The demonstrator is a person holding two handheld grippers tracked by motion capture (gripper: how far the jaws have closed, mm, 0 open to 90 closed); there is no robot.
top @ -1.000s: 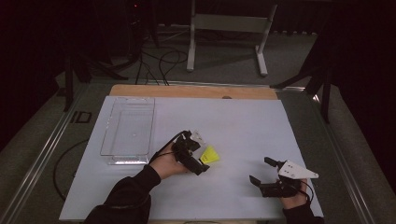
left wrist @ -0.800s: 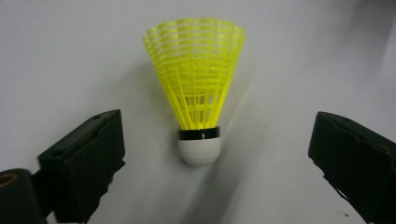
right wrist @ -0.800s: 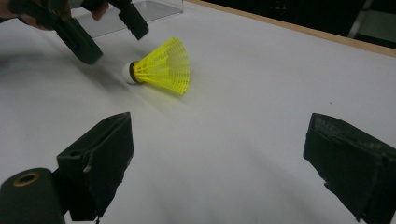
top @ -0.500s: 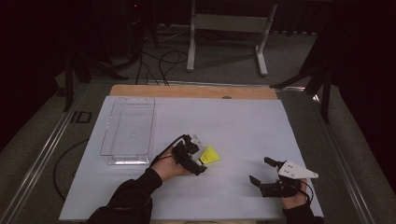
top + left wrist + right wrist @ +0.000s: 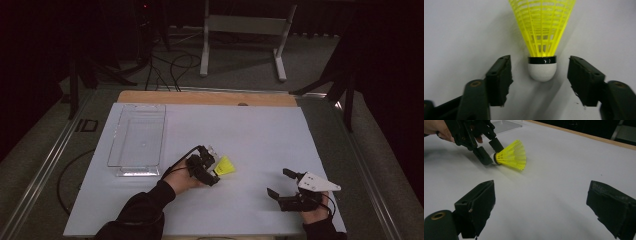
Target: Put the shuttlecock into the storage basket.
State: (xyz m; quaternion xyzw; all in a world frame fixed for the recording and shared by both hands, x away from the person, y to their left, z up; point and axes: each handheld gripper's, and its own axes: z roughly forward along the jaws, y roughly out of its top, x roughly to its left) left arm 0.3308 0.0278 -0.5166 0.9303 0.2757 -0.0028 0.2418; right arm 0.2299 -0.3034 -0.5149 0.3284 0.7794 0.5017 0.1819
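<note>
On the white table (image 5: 260,135) a yellow shuttlecock (image 5: 224,166) lies on its side near the front middle, its white cork end toward the left gripper (image 5: 209,167). The left gripper view adds what the high view cannot resolve: the jaws are spread, one on each side of the cork (image 5: 542,71), with a clear gap on both sides, touching nothing. The right gripper view gives the side angle, with the left gripper's jaws flanking the cork and the plastic mesh skirt (image 5: 512,155) flaring away from them. The right gripper (image 5: 282,186) sits well apart at the front right, its jaws wide and empty, resting low over the table. A clear plastic tray (image 5: 116,134) stands at the left of the table. A wooden edge (image 5: 200,97) runs along the far side. Beyond it, grey carpet (image 5: 240,60), black cables (image 5: 170,65) and a metal stand (image 5: 240,30) sit in a dark room.
</note>
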